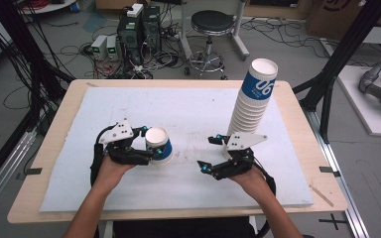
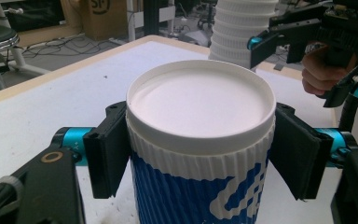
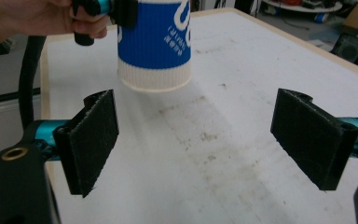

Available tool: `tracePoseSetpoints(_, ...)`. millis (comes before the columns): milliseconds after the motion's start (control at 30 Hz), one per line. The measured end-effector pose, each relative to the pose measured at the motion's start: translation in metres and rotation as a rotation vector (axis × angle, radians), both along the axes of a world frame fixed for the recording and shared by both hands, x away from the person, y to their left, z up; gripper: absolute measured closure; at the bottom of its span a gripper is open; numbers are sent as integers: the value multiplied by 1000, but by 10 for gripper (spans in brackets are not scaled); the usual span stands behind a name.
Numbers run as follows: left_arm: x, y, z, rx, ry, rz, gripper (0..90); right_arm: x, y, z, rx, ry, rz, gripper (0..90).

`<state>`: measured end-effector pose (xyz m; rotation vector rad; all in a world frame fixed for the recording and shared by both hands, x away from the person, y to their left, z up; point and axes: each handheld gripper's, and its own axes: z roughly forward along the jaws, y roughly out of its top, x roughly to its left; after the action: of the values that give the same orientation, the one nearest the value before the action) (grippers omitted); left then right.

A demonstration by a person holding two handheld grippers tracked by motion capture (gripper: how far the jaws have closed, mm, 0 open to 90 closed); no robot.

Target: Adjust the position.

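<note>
A blue and white ribbed paper cup [image 1: 158,145] stands upside down, its white base [image 2: 200,100] facing up. My left gripper [image 1: 157,147] is shut on it, with the black pads [image 2: 106,151] pressing its sides just under the base. Whether its wide rim [image 3: 154,80] touches the board I cannot tell. My right gripper [image 1: 207,152] is open to the right of the cup, its jaws pointing at it with nothing between the pads [image 3: 89,140]. A tall stack of upturned cups [image 1: 252,106] stands just behind the right gripper.
A white foam board [image 1: 188,114] covers the wooden table [image 1: 59,129]. The stack of cups [image 2: 242,28] stands near the board's right edge. Beyond the table are a stool [image 1: 211,25], computers and cables on the floor.
</note>
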<state>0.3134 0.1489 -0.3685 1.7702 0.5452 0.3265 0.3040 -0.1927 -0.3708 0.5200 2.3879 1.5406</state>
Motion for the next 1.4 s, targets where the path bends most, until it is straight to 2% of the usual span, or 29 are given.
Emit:
tracePoseSetpoints(33, -3, 0, 0, 0, -2, 7, 274, 0, 2, 0, 7, -10, -1, 152)
tracePoseSetpoints(233, -17, 4, 1, 12, -18, 41, 274, 6, 13, -1, 50, -5, 37, 152)
tracePoseSetpoints(367, -18, 5, 4, 0, -18, 38, 274, 9, 20, -4, 42, -3, 50, 151)
tracePoseSetpoints(400, -17, 5, 4, -4, -19, 34, 274, 11, 22, -6, 38, -5, 76, 152)
tracePoseSetpoints(433, -16, 4, 5, -3, -20, 30, 274, 12, 23, -6, 45, -5, 77, 152)
tracePoseSetpoints(567, -7, -2, 11, 1, -32, 3, 275, 18, 25, -8, 57, -5, 79, 151)
tracePoseSetpoints(633, -3, -7, 14, -15, -38, -15, 275, 20, 26, -10, 62, 23, 80, 152)
tracePoseSetpoints(700, -1, -13, 16, -14, -44, -44, 275, 19, 26, -11, 67, 22, 76, 152)
tracePoseSetpoints(933, 0, -32, 9, -17, -27, -133, 275, 10, 19, -17, 68, 23, 77, 152)
tracePoseSetpoints(1100, -1, -38, 10, -40, -28, -160, 275, 8, 19, -20, 58, 29, 100, 151)
tracePoseSetpoints(1167, 0, -42, 11, -54, -35, -169, 276, 8, 21, -22, 54, 16, 102, 151)
tracePoseSetpoints(1233, 1, -46, 13, -77, -40, -170, 277, 8, 25, -24, 53, 28, 105, 151)
tracePoseSetpoints(1333, 0, -55, 14, -110, -35, -190, 278, 8, 29, -24, 57, 27, 109, 151)
tracePoseSetpoints(1400, -1, -58, 13, -113, -31, -203, 279, 8, 32, -25, 60, 27, 112, 150)
